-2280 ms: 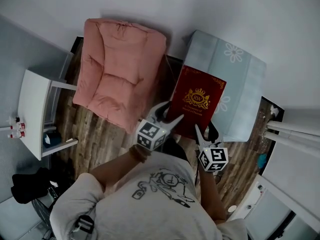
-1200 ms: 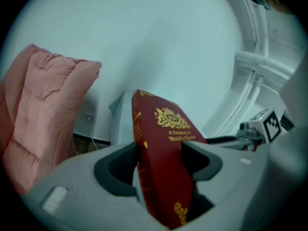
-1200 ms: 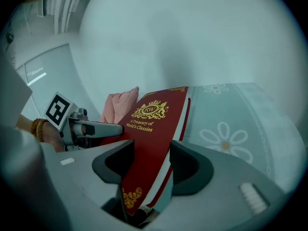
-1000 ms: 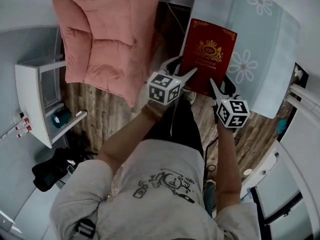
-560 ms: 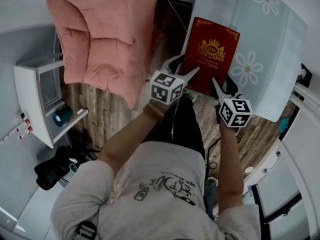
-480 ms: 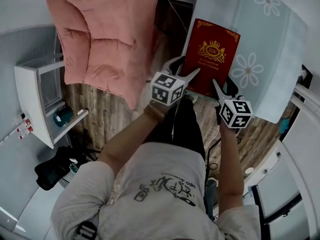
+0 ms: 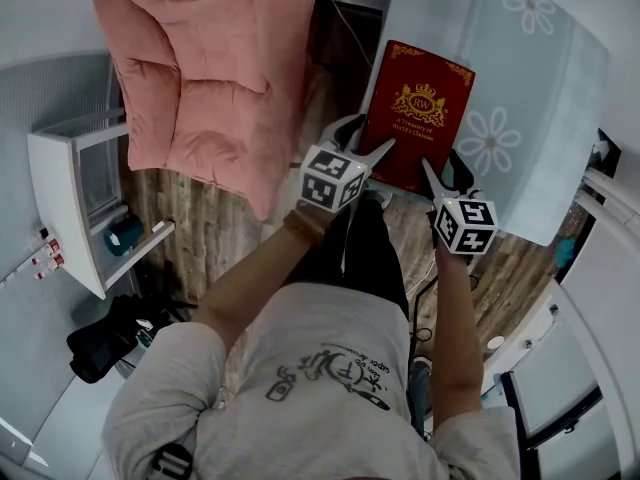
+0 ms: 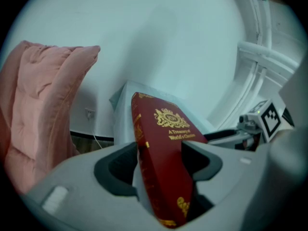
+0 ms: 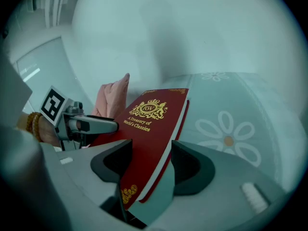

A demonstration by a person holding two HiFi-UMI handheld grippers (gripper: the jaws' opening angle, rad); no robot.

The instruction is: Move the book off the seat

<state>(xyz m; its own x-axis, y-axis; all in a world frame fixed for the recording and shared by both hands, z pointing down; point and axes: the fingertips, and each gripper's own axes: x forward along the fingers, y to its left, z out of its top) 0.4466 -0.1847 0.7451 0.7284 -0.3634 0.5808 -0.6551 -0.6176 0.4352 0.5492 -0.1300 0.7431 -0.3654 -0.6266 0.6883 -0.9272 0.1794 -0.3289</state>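
Red gold-crested hardback book (image 7: 418, 108) at my 12 o'clock, over the near edge of the pale blue flowered table (image 7: 530, 78), my left gripper (image 7: 368, 134) jaws clamped on its corner, my right gripper (image 7: 442, 163) jaws just easing apart around it, pink padded seat (image 7: 200, 68) at 10 o'clock

The near end of the dark red hardcover book with gold lettering (image 8: 161, 129) is hidden low in the left gripper view behind the grey body of the left hand-held gripper (image 8: 161, 155). In the head view, the pink quilted armchair (image 7: 200, 78) and the pale blue flower-patterned table (image 7: 530, 88) are cut off by the top edge. The small red-capped items (image 7: 40, 253) near the left edge are too small to be identified.
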